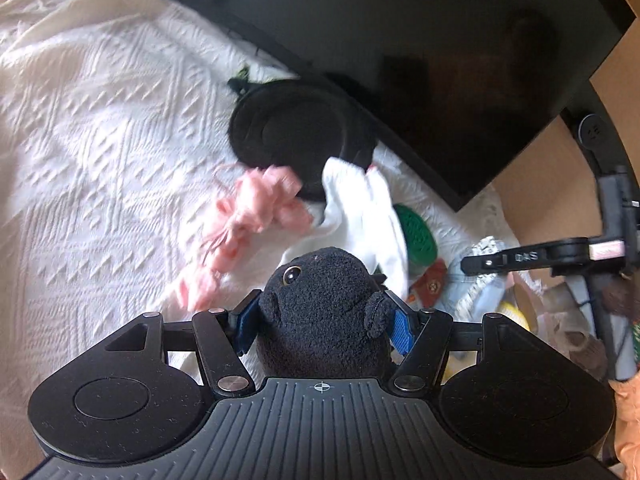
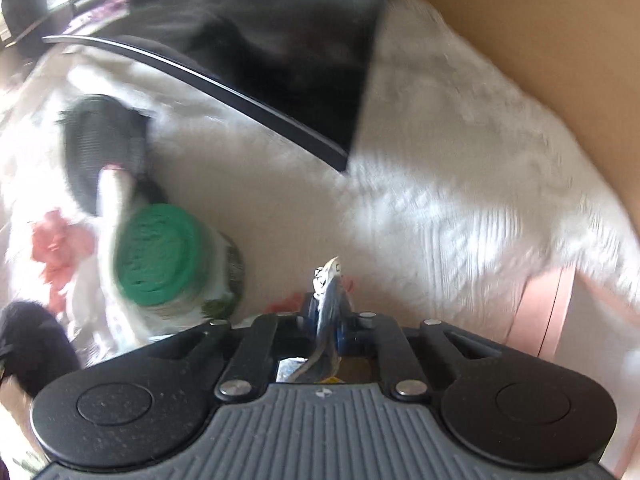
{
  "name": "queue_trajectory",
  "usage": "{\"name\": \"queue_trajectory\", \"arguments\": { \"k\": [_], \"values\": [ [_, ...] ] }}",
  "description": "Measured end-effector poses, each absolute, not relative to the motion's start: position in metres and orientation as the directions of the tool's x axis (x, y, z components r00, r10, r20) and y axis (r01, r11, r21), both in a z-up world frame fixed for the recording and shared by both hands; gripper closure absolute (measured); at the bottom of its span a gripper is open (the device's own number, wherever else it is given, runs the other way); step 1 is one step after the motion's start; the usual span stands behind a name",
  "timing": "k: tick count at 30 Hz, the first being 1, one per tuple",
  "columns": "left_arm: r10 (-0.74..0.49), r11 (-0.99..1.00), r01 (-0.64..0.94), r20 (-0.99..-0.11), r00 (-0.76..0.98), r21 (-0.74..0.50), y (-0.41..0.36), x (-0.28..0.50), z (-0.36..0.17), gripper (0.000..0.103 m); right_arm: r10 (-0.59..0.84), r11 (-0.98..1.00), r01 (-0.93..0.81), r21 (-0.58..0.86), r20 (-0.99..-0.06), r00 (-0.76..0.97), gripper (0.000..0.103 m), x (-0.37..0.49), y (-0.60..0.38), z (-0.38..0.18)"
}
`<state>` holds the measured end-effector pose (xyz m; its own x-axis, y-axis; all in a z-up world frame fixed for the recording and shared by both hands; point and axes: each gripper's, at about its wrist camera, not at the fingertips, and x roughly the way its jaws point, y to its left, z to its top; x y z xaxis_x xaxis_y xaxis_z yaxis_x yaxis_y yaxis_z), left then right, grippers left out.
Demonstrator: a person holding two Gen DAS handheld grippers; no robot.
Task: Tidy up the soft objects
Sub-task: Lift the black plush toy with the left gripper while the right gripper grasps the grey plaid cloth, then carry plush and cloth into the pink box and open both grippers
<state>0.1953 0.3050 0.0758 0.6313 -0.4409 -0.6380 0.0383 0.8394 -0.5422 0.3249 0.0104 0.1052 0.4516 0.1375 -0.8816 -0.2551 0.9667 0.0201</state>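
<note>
A black plush toy (image 1: 320,304) with a brown eye sits between the blue pads (image 1: 400,328) of my left gripper (image 1: 324,316), which is shut on it. Its dark edge also shows in the right wrist view as the plush toy (image 2: 28,340). My right gripper (image 2: 326,316) is shut on a thin grey-blue strip of fabric (image 2: 329,292) that sticks up between the pads. Ahead of the left gripper, a pink ruffled cloth (image 1: 248,216) and a white cloth (image 1: 360,208) lie on the white textured cover (image 1: 100,120).
A dark monitor (image 1: 440,60) stands on a round black base (image 1: 296,136) behind the cloths. A green-lidded jar (image 2: 160,256) lies beside the white cloth. A black clamp arm (image 1: 520,258) and mixed clutter sit at the right. A brown cardboard wall (image 2: 540,40) borders the cover.
</note>
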Motion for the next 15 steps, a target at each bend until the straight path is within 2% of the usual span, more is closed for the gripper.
{"name": "queue_trajectory", "arguments": {
  "k": [9,15],
  "values": [
    [-0.462,0.862,0.187,-0.58,0.671,-0.471,0.256,0.225,0.138,0.035,0.288,0.939,-0.325,0.108,-0.764,0.577,0.097,0.273,-0.009,0.18],
    [-0.514,0.851,0.304,-0.555,0.655,-0.429,0.194,0.245,0.177,0.035,0.286,0.951,-0.289,0.107,-0.66,0.695,0.097,0.231,-0.059,0.226]
  ]
}}
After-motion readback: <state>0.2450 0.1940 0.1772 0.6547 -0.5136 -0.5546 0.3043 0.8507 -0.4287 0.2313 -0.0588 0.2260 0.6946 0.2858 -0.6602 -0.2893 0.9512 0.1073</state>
